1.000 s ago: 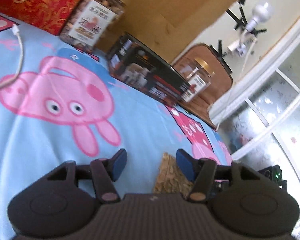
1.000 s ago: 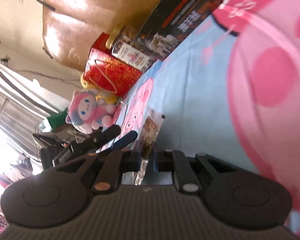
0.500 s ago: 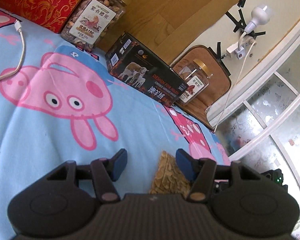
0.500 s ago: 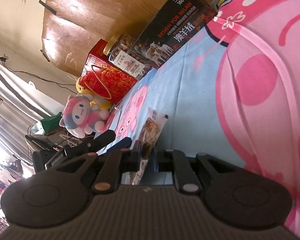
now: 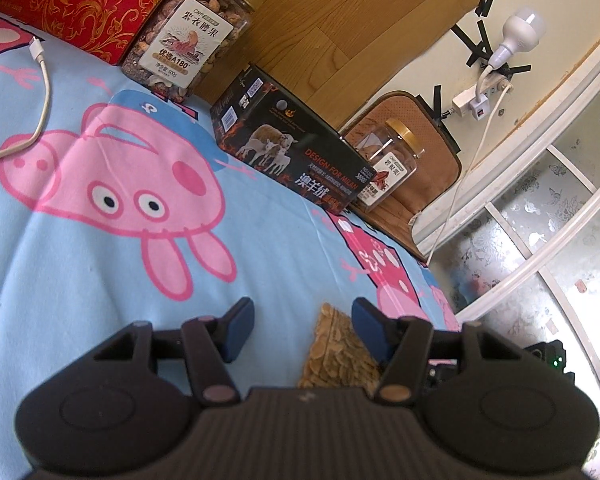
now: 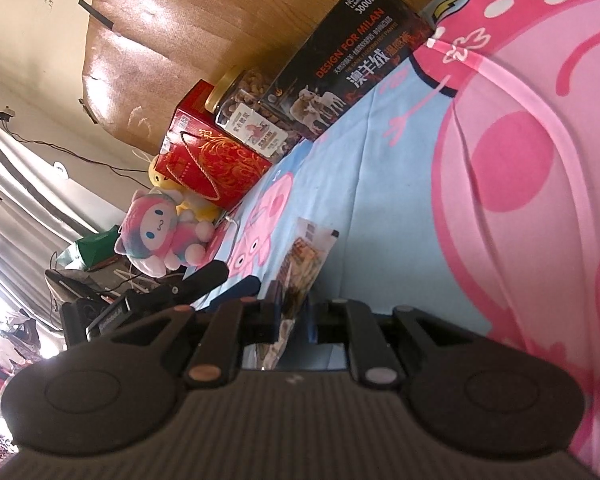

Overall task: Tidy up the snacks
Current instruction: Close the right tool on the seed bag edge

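A: What surface lies under everything?

B: A light-blue sheet point(image 5: 284, 232) printed with pink cartoon pigs, spread over what looks like a bed, with a wooden panel point(image 5: 340, 12) along its far edge. A white charging cable point(image 5: 40, 92) trails across the sheet at the left of the left wrist view.

A: What stands along that panel?

B: A red gift box point(image 5: 80, 0) with gold scrollwork, then just beside it a gold-lidded jar of nuts point(image 5: 192, 36), then a black carton point(image 5: 292, 152) printed with sheep, lying on its long side. A second, smaller jar point(image 5: 388, 164) stands behind the carton's far end. In the right wrist view a plush toy point(image 6: 160, 236) sits past the gift box.

A: Where is the snack?

B: The right gripper point(image 6: 292, 312) holds a clear snack packet point(image 6: 304, 264). Its jaws are pressed close on the packet's lower end, and the rest of the packet sticks out forward above the sheet.

A: And the other gripper?

B: The left gripper point(image 5: 300, 328) has its jaws spread wide with nothing between them at the tips. The same packet point(image 5: 340, 352), showing pale brown pieces, sits close to the inside of the right-hand finger; whether it touches that finger cannot be told.
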A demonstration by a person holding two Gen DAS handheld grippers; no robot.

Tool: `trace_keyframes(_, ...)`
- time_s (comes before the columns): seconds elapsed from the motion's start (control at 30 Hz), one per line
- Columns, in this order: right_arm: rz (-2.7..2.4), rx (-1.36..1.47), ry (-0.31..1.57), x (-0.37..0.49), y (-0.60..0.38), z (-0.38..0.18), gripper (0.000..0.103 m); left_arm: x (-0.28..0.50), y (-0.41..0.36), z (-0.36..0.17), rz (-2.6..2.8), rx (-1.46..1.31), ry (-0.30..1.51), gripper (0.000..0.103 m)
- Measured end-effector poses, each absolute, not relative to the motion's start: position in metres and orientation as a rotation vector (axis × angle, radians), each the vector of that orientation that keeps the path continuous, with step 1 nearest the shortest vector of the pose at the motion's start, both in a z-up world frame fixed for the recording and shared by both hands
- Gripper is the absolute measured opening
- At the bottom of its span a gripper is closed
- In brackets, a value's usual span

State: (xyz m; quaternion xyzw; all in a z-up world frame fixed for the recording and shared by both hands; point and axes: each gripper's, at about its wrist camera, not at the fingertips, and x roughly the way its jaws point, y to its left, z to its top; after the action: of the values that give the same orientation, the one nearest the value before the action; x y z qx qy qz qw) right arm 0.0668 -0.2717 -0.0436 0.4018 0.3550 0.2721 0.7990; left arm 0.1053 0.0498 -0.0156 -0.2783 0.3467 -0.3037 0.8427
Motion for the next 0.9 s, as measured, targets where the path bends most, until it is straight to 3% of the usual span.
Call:
trace_keyframes(0.77, 0.583, 0.861, 0.762, 0.0665, -0.2715, -0.0435, 0.016, 0.1056, 0.0502, -0.0158, -0.642, -0.589, 0.733, 0.056)
trace_keyframes(0.9, 0.590, 0.845, 0.757, 0.0663, -0.2709, -0.0421, 0.020, 0.1055, 0.0502, -0.0157, -0.643, -0.589, 0.733, 0.056)
